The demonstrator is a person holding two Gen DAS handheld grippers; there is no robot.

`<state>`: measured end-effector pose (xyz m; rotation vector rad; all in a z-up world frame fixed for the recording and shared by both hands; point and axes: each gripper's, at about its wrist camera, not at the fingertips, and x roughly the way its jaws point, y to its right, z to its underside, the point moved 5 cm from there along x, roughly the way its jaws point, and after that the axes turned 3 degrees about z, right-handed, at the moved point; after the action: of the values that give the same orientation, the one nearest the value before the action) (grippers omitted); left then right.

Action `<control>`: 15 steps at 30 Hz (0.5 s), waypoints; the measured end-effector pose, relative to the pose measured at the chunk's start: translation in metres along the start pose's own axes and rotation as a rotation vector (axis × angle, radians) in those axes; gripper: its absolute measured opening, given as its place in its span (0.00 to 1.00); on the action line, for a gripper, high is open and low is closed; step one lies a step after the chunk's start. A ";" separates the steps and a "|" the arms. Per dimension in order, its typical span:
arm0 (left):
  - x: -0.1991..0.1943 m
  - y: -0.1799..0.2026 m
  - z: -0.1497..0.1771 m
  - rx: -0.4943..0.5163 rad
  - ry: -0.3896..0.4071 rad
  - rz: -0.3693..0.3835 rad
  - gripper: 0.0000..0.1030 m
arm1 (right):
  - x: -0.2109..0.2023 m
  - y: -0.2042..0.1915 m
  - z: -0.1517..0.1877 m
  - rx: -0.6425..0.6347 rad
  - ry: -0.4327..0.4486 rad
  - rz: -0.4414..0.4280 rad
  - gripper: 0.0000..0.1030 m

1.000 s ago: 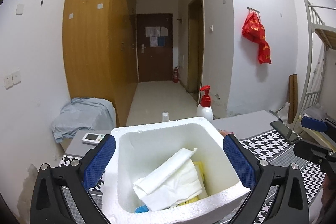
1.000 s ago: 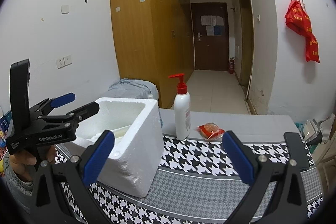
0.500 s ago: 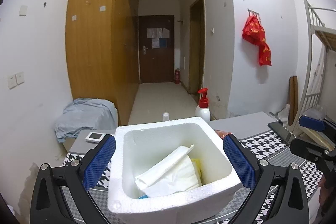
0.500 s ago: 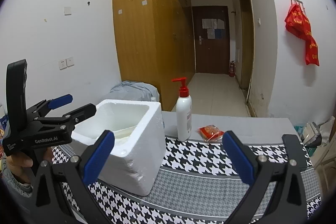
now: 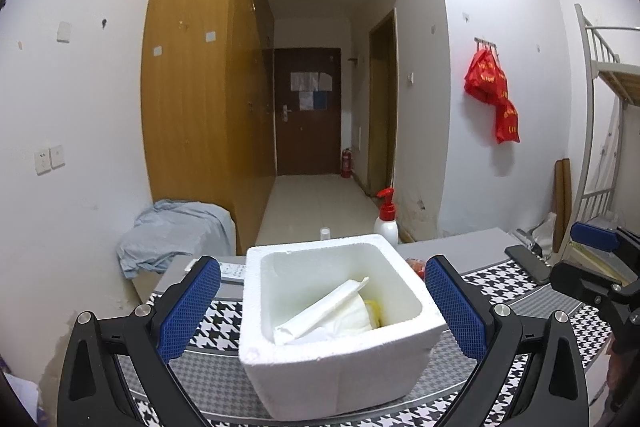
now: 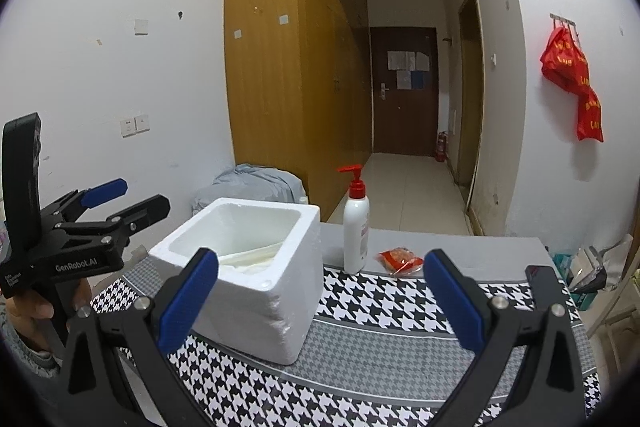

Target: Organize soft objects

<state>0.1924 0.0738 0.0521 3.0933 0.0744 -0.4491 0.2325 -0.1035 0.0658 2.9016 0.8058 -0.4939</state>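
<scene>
Foam box [image 5: 336, 359] between open tools

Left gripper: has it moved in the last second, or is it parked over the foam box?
Yes. The left gripper has backed away from the foam box; in its view the box shrank, its front wall now visible, and the pump bottle looks farther off.

2 wrist fisheyes, both facing down the room toward the far door

From the left wrist we look close and slightly down into the foam box [image 5: 332, 331], between our own fingers; from the right wrist we stand further right and back, seeing that box [image 6: 256, 279] from its side. Both views share the box, the pump bottle [image 6: 356, 227], the houndstooth tablecloth [image 6: 400, 315] and the wardrobe [image 5: 200, 99].
</scene>
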 end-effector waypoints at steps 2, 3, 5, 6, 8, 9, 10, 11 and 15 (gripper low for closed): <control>-0.008 0.001 -0.001 0.004 0.010 -0.007 0.99 | -0.007 -0.004 0.000 -0.008 0.007 -0.004 1.00; -0.014 0.001 -0.001 0.004 0.020 -0.009 0.99 | -0.010 -0.006 0.000 -0.012 0.009 -0.003 1.00; -0.022 0.000 0.000 0.000 0.026 -0.008 0.99 | -0.017 -0.010 0.000 -0.021 0.020 -0.002 1.00; -0.028 0.001 0.000 -0.002 0.031 -0.005 0.99 | -0.021 -0.012 0.000 -0.024 0.026 -0.004 1.00; -0.034 0.002 0.000 -0.002 0.036 -0.006 0.99 | -0.028 -0.015 0.001 -0.027 0.034 -0.008 1.00; -0.039 0.002 0.000 -0.002 0.041 -0.008 0.99 | -0.034 -0.017 0.001 -0.027 0.041 -0.008 1.00; -0.042 0.003 0.000 -0.002 0.046 -0.007 0.99 | -0.037 -0.018 0.002 -0.027 0.046 -0.010 1.00; -0.046 0.003 0.000 -0.003 0.051 -0.007 0.99 | -0.039 -0.018 0.002 -0.027 0.049 -0.011 1.00; -0.062 0.006 0.000 0.000 0.066 -0.004 0.99 | -0.054 -0.022 0.005 -0.035 0.066 -0.003 1.00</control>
<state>0.1335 0.0648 0.0694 3.1083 0.0812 -0.3464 0.1761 -0.1115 0.0793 2.8989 0.8190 -0.3824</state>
